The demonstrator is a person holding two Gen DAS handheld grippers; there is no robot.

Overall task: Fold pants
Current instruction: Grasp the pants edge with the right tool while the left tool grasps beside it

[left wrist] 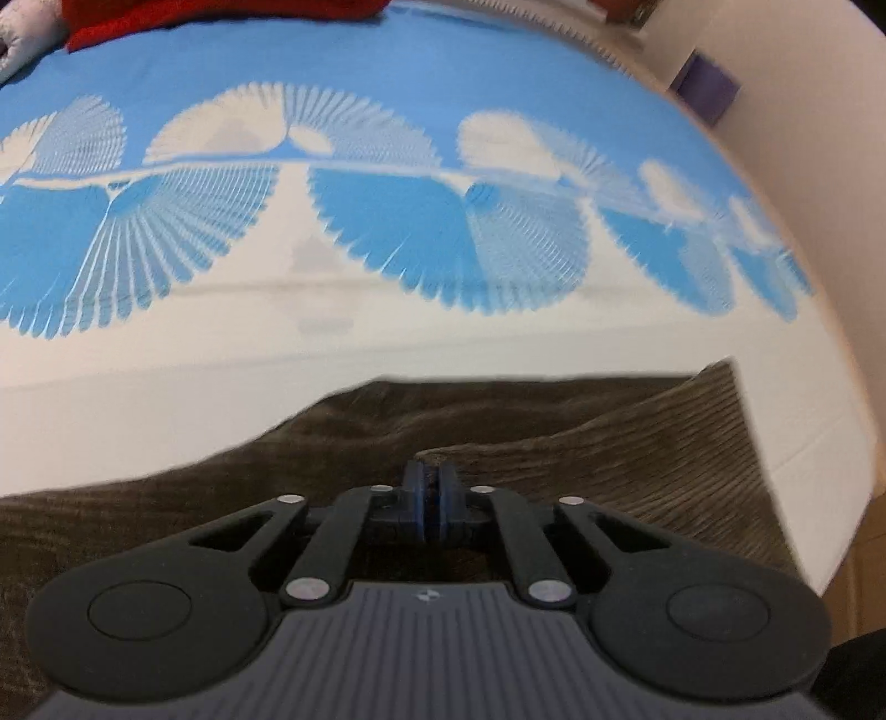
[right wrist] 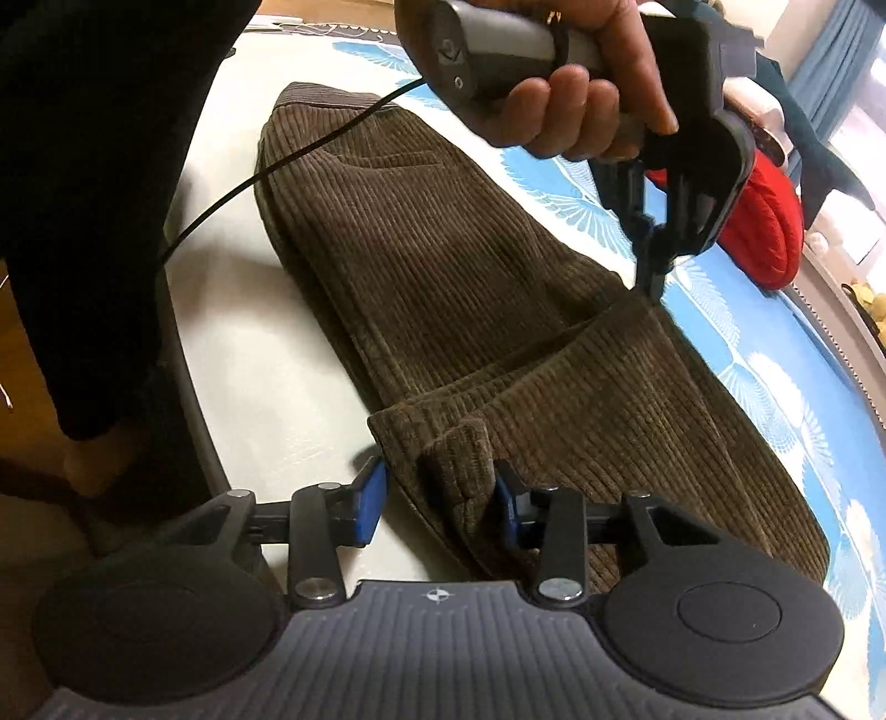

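Note:
Brown corduroy pants [right wrist: 443, 260] lie lengthwise on the bed, with a folded layer raised near the middle. My left gripper [left wrist: 431, 493] is shut on a pinch of the pants [left wrist: 554, 443] fabric and lifts it; it also shows in the right wrist view [right wrist: 650, 277], held by a hand, pinching the far edge of the fold. My right gripper [right wrist: 440, 498] is open, its blue pads either side of the near corner of the folded pants, which sticks up between the jaws.
The bed has a white and blue patterned sheet [left wrist: 387, 210]. A red garment [right wrist: 769, 221] lies at the far side, also in the left wrist view [left wrist: 221, 16]. The person's dark-clothed body [right wrist: 99, 166] stands at the bed edge. A black cable [right wrist: 266, 166] crosses the pants.

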